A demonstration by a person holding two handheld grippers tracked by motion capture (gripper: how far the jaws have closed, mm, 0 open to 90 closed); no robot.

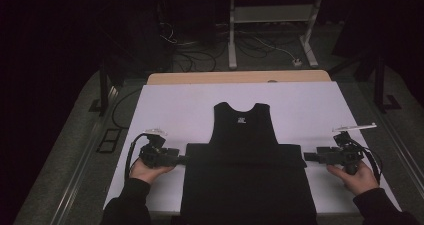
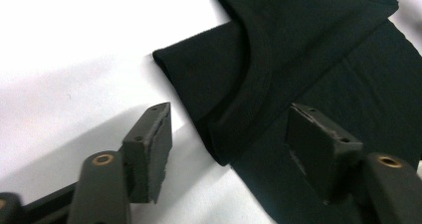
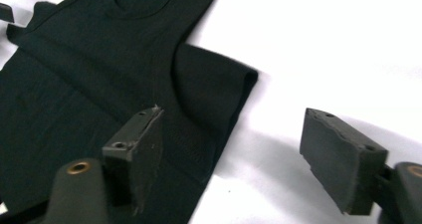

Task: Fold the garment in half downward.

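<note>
A black sleeveless top (image 1: 244, 130) lies flat on the white sheet (image 1: 170, 105), neckline toward the far side. A folded band of its cloth crosses it at mid-height, and its lower part reaches the table's front edge. My left gripper (image 1: 183, 159) rests at the band's left end and stands open; in the left gripper view the folded corner (image 2: 219, 134) lies between the gripper's (image 2: 234, 149) parted pads, untouched. My right gripper (image 1: 306, 157) sits at the band's right end, also open; the fold's end (image 3: 219, 99) lies just ahead of this gripper (image 3: 239, 159) and its left pad.
The sheet covers a wooden table whose far edge (image 1: 240, 77) shows bare. Beyond it stands a white desk frame (image 1: 232, 35) with cables and a plug strip (image 1: 297, 62) on the dark floor. Bare sheet lies to both sides of the top.
</note>
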